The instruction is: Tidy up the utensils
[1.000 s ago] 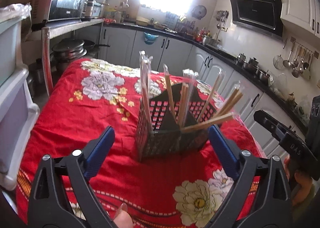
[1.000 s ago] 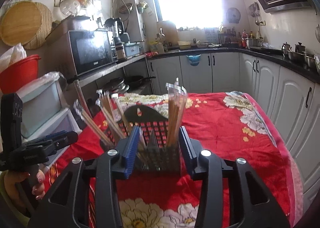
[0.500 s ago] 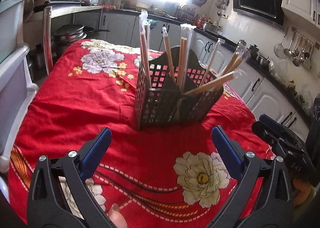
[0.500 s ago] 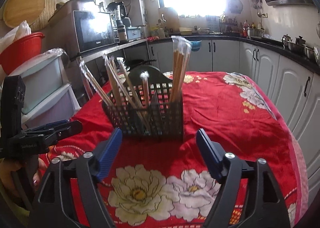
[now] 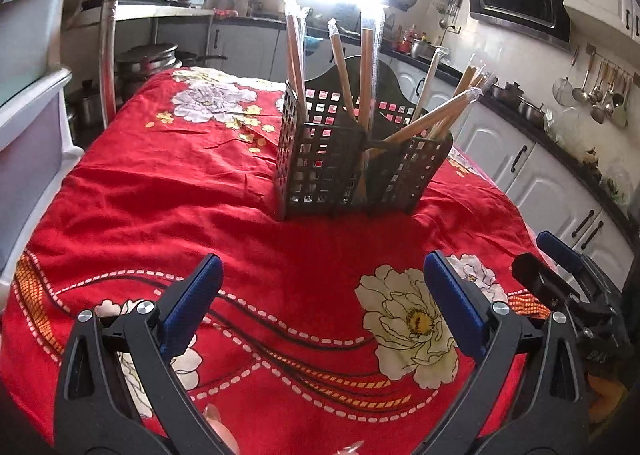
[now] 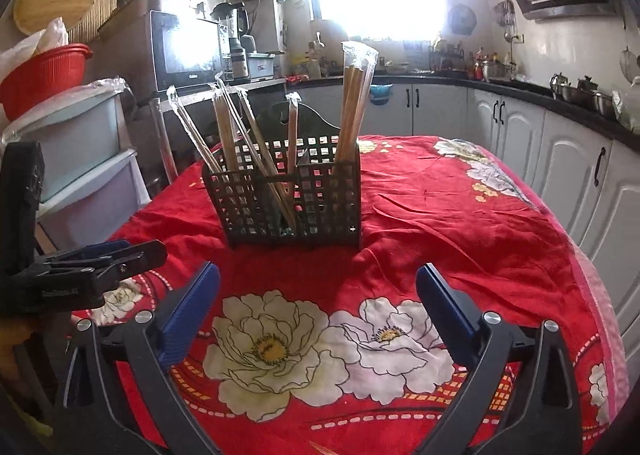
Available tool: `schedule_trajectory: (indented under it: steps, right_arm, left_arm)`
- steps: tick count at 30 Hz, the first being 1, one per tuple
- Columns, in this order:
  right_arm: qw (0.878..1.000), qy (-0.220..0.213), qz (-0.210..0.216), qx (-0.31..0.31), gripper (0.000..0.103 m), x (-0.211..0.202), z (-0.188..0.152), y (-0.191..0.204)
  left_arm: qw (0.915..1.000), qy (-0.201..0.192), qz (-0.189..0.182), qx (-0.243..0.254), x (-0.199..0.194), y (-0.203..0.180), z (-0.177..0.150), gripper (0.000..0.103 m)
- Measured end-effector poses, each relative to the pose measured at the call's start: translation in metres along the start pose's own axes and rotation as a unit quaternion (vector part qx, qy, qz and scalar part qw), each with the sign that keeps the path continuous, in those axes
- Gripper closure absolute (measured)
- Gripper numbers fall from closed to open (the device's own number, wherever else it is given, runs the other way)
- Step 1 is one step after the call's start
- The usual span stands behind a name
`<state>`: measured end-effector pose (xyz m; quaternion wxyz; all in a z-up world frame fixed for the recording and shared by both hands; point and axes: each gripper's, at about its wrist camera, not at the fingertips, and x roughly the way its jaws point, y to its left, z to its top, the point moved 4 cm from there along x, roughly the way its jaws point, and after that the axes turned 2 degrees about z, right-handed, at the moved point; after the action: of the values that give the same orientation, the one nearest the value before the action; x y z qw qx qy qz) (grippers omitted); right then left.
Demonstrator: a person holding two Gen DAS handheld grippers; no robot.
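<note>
A black perforated utensil caddy (image 5: 352, 171) stands upright on the red flowered tablecloth (image 5: 160, 183). It holds several plastic-wrapped chopstick pairs (image 5: 364, 75), some upright and some leaning right. It also shows in the right wrist view (image 6: 288, 199) with the chopsticks (image 6: 354, 103) in it. My left gripper (image 5: 320, 295) is open and empty, low over the cloth, well short of the caddy. My right gripper (image 6: 318, 303) is open and empty, also short of the caddy. The right gripper shows at the right edge of the left wrist view (image 5: 560, 267); the left gripper shows at the left of the right wrist view (image 6: 100, 259).
Plastic drawers (image 6: 80, 159) and a metal chair frame (image 5: 106, 63) stand left of the table. White kitchen cabinets (image 6: 560, 151) run along the right and back. The table edge drops off at the right (image 6: 592, 279).
Both grippers have pulled back from the caddy and lowered toward the cloth. The right gripper's jaws have opened wider. The caddy and chopsticks stay where they stood.
</note>
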<state>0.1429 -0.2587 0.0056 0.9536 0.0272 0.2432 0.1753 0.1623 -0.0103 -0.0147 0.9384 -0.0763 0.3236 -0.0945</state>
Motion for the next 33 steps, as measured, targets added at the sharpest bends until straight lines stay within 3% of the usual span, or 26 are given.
schedule_trajectory:
  steps: [12, 25, 33]
  right_arm:
    - [0.998, -0.054, -0.024, -0.004, 0.007, -0.010, -0.010, -0.002]
    - [0.995, -0.096, -0.029, 0.008, 0.006, -0.017, -0.014, -0.008]
    - [0.994, -0.103, -0.028, 0.015, 0.006, -0.019, -0.017, -0.010]
  left_arm:
    - [0.9973, -0.069, 0.016, 0.018, -0.015, -0.004, -0.002, 0.011]
    - [0.9942, -0.091, 0.047, 0.034, -0.008, -0.007, -0.010, 0.010]
    - [0.9925, -0.112, 0.035, 0.034, -0.013, -0.007, -0.011, 0.010]
